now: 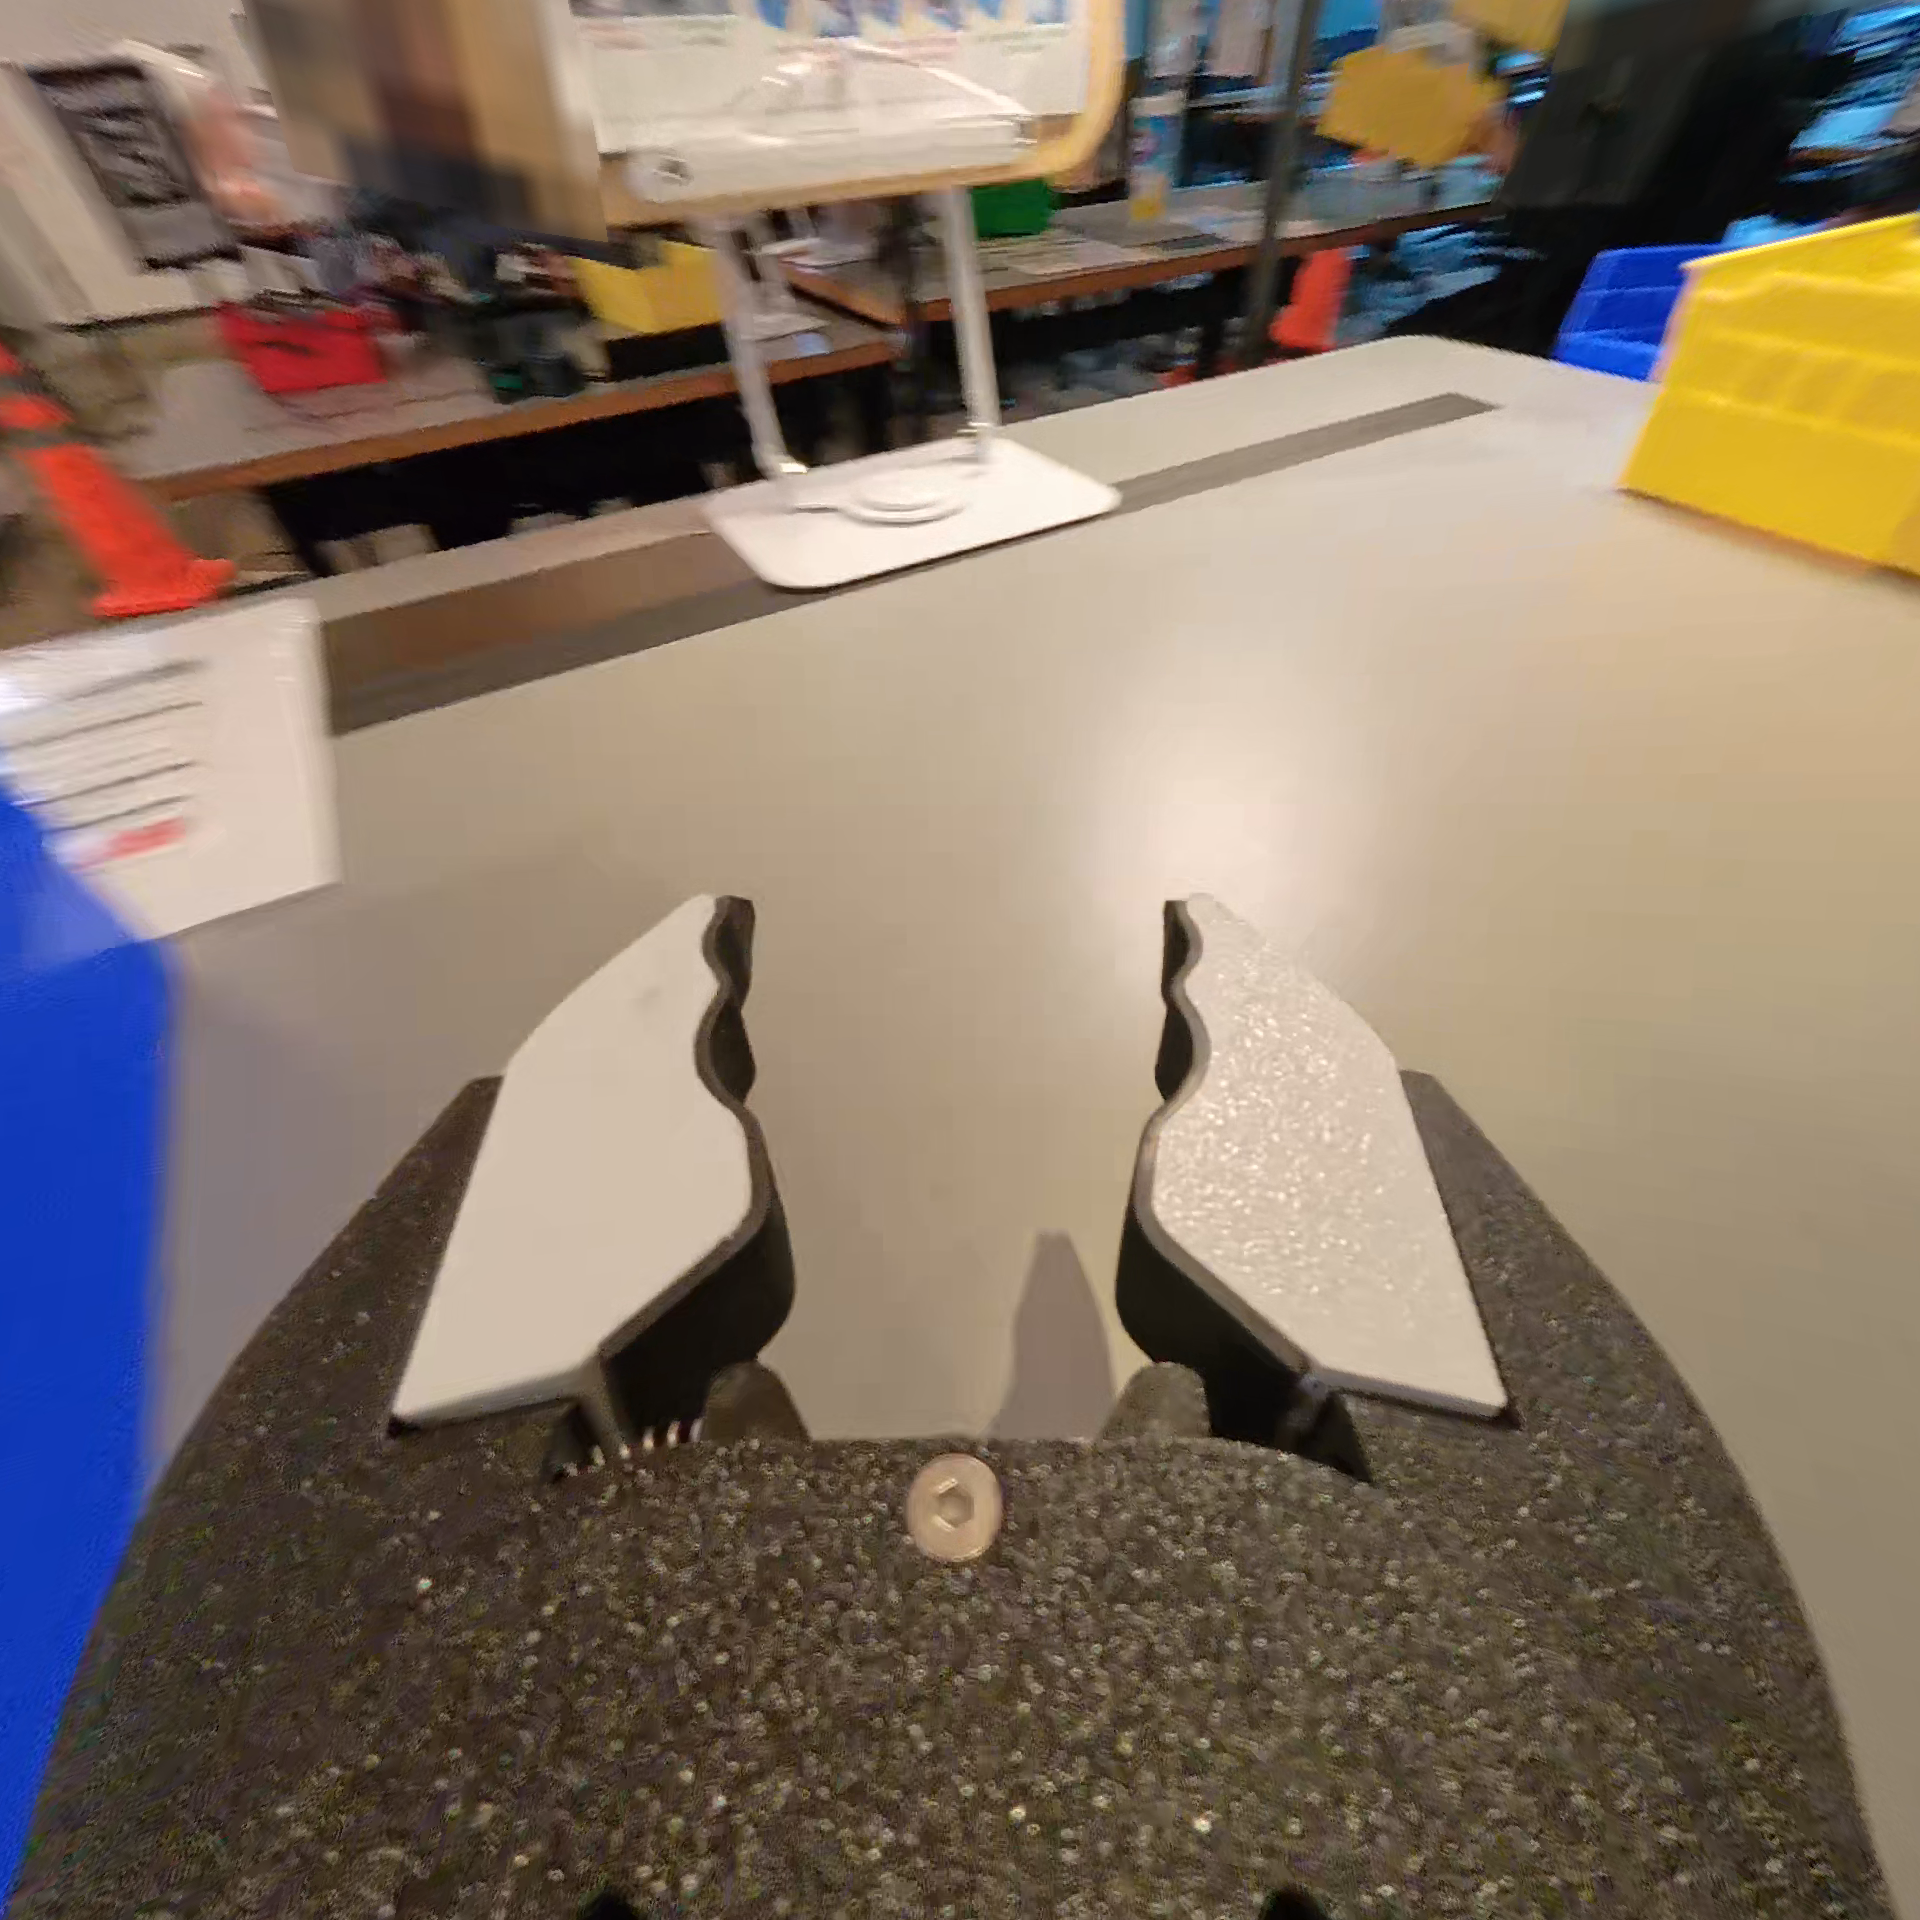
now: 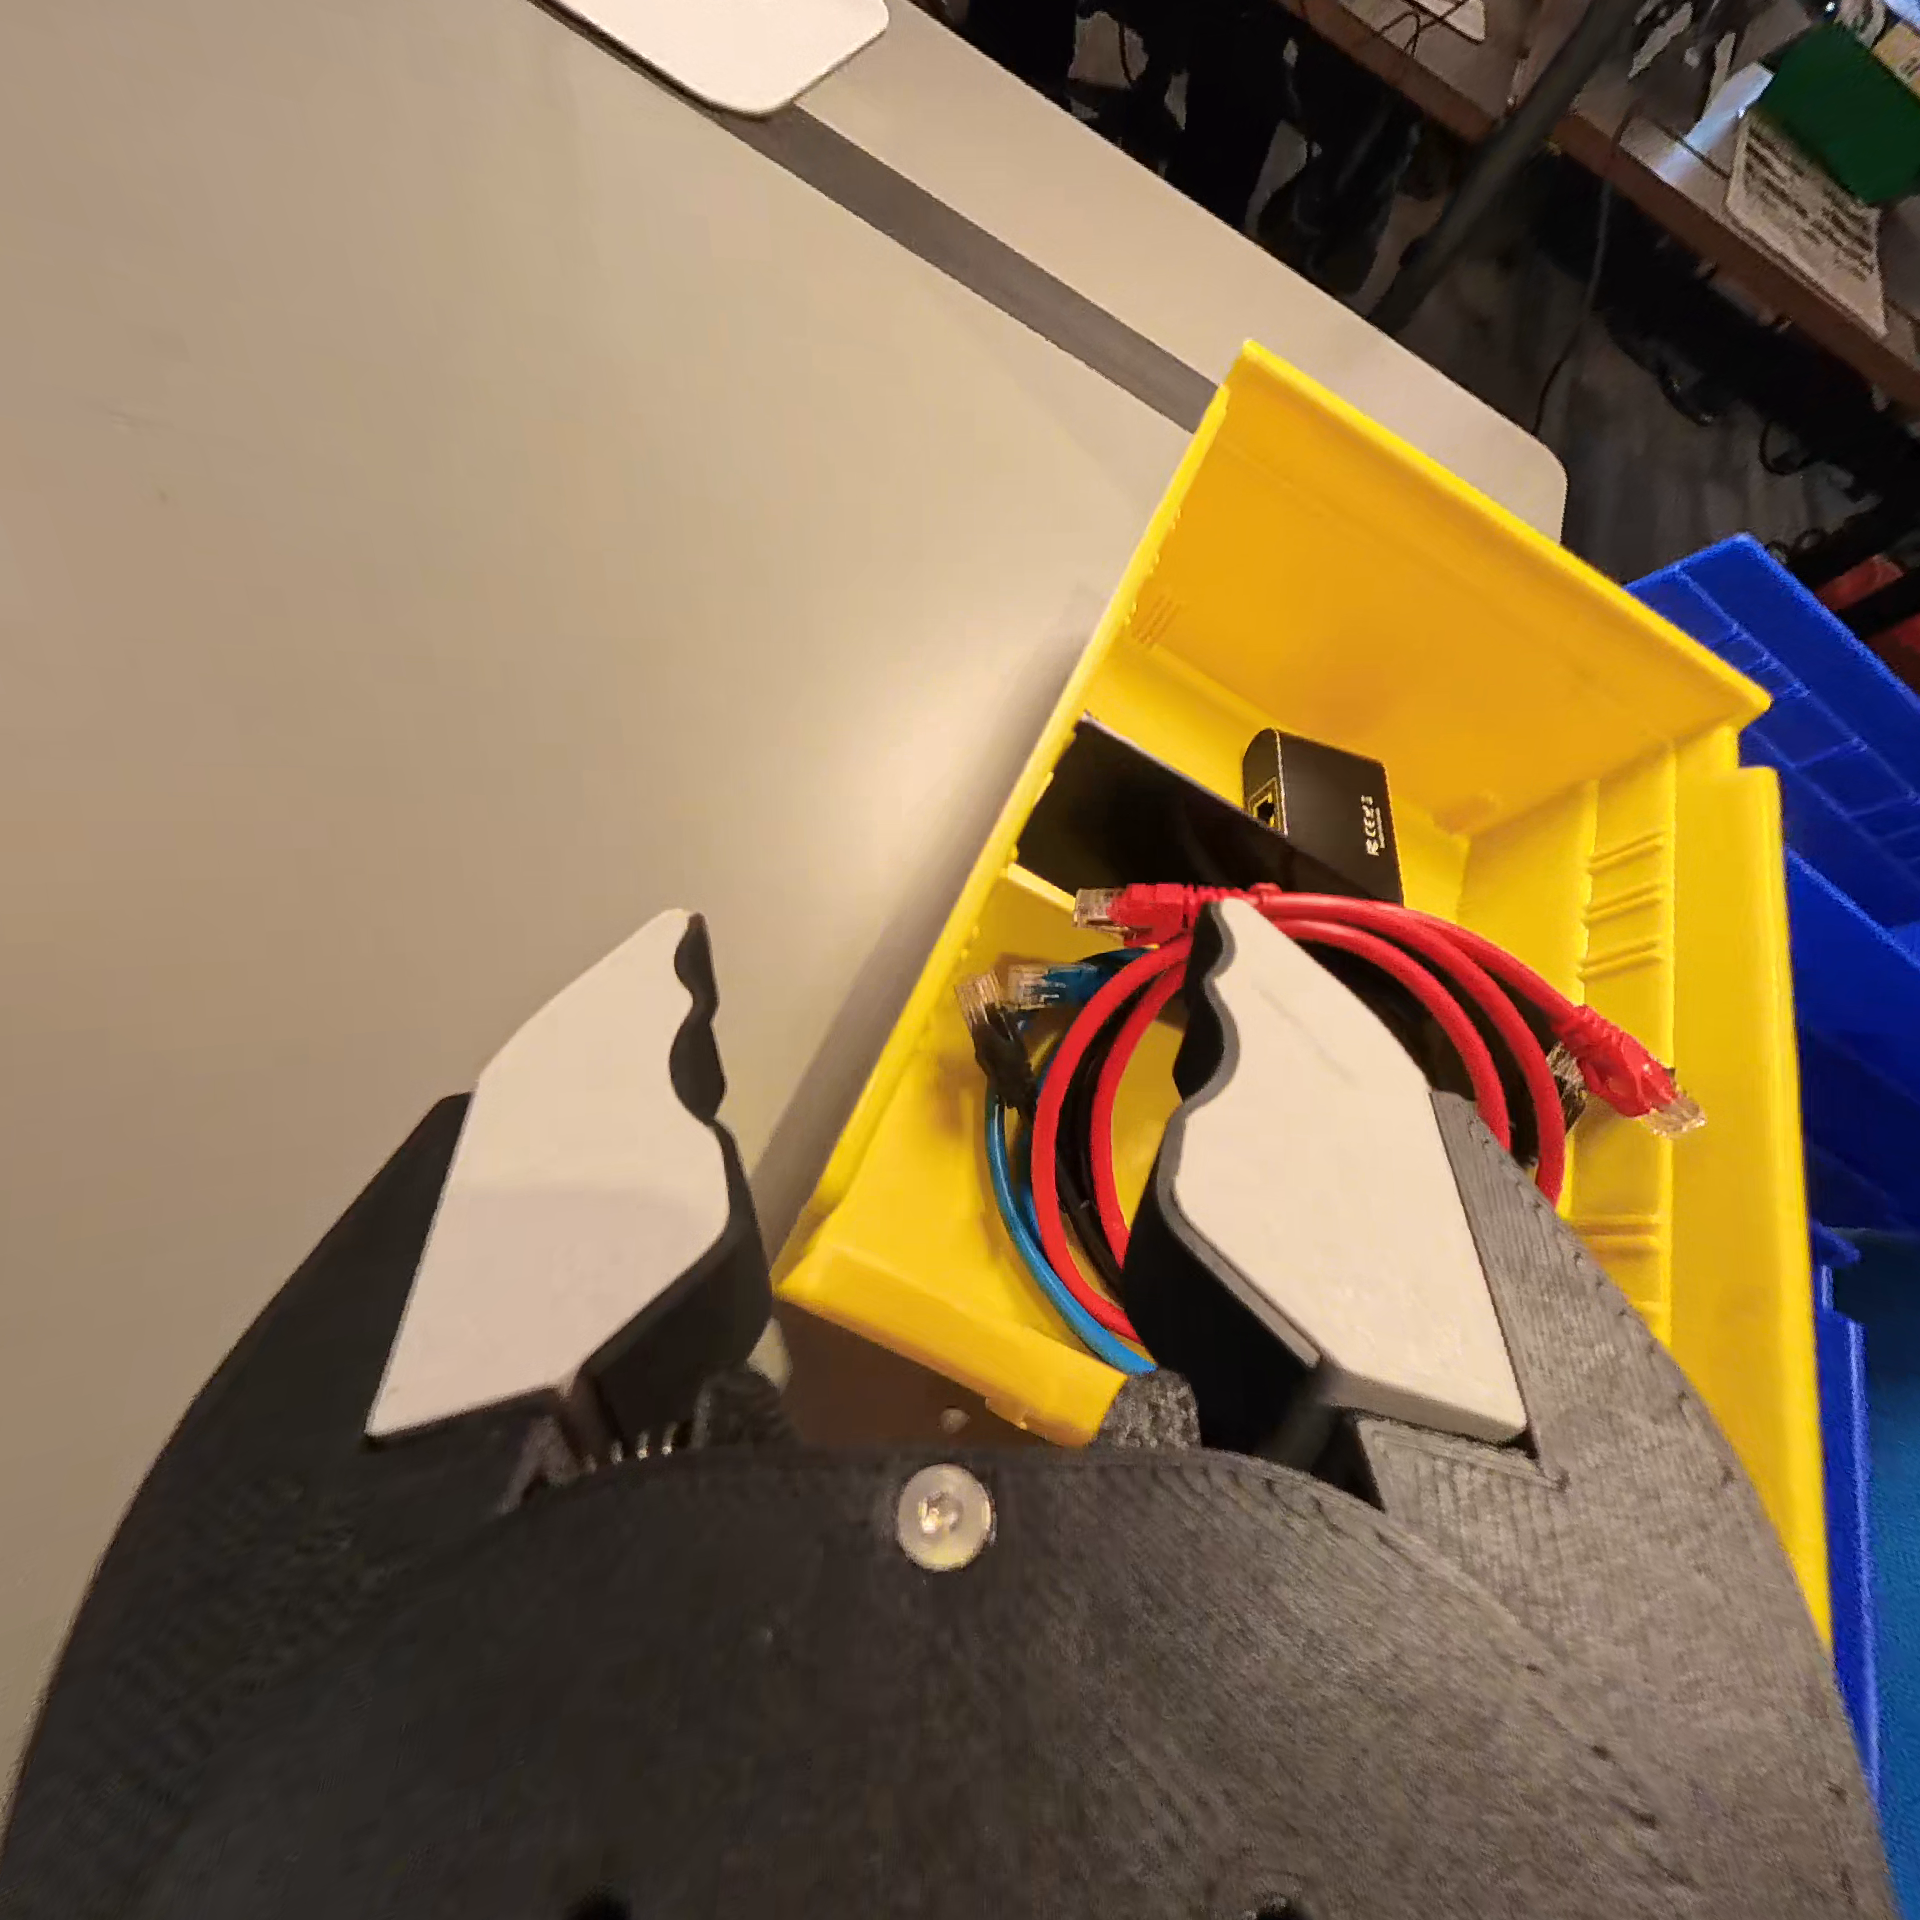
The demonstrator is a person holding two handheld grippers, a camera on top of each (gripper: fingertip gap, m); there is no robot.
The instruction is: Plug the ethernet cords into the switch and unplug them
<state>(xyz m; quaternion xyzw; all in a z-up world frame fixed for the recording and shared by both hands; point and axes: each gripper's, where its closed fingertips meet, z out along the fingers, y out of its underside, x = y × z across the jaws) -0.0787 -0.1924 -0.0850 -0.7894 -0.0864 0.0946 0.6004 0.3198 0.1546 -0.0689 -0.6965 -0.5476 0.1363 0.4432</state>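
In the right wrist view a yellow bin [image 2: 1382, 634] on the table holds a coiled red ethernet cord [image 2: 1455, 977], a blue cord [image 2: 1013, 1195] and a black cord [image 2: 1003, 1049], with clear plugs showing. A small black switch box [image 2: 1325, 810] lies in the bin's far part beside a flat black device [image 2: 1122, 821]. My right gripper [image 2: 951, 940] is open and empty, just above the bin's near left wall; its right finger hides part of the cords. My left gripper [image 1: 956, 920] is open and empty over bare table, far from the yellow bin [image 1: 1797, 395].
A white stand base [image 1: 914, 509] with two legs sits at the table's far edge on a dark strip [image 1: 520, 634]. A blue bin [image 2: 1860, 831] stands right of the yellow one. A blue object [image 1: 73, 1195] and a white sheet [image 1: 177, 758] are at left. Cluttered benches lie behind. Some 55 cm of space lies between my two pairs of fingers.
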